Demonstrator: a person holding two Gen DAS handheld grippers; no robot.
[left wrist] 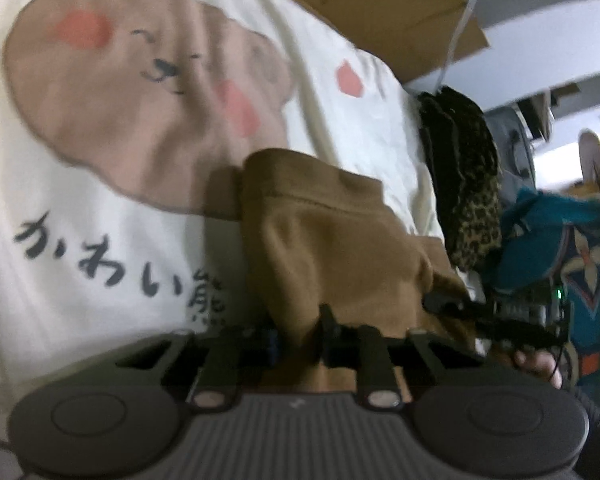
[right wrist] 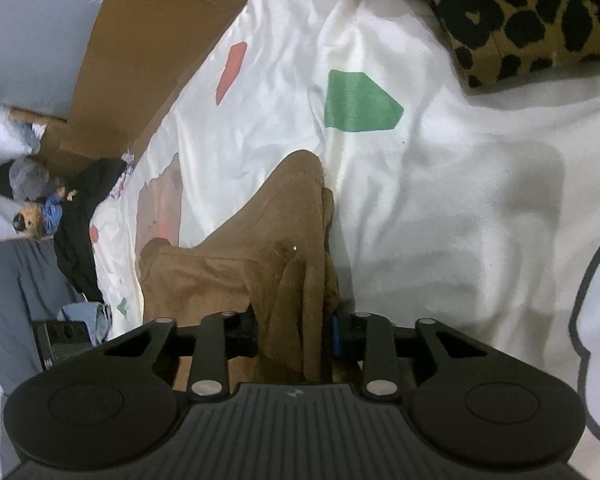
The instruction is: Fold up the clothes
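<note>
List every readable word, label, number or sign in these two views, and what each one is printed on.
"かわい熊": dark brush-style characters on the cream bedsheet with the brown bear print, below the bear's face; the last character is blurred and partly hidden by the brown fleece garment, so that reading is uncertain.
Small pale mark on the left gripper body: too small to read.
Right wrist view: no text, only plain coloured shapes on the sheet.

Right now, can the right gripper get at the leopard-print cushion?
Probably not yet. The right gripper is shut on the brown garment, so it is busy. The sheet between it and the leopard-print cushion looks free otherwise.
</note>
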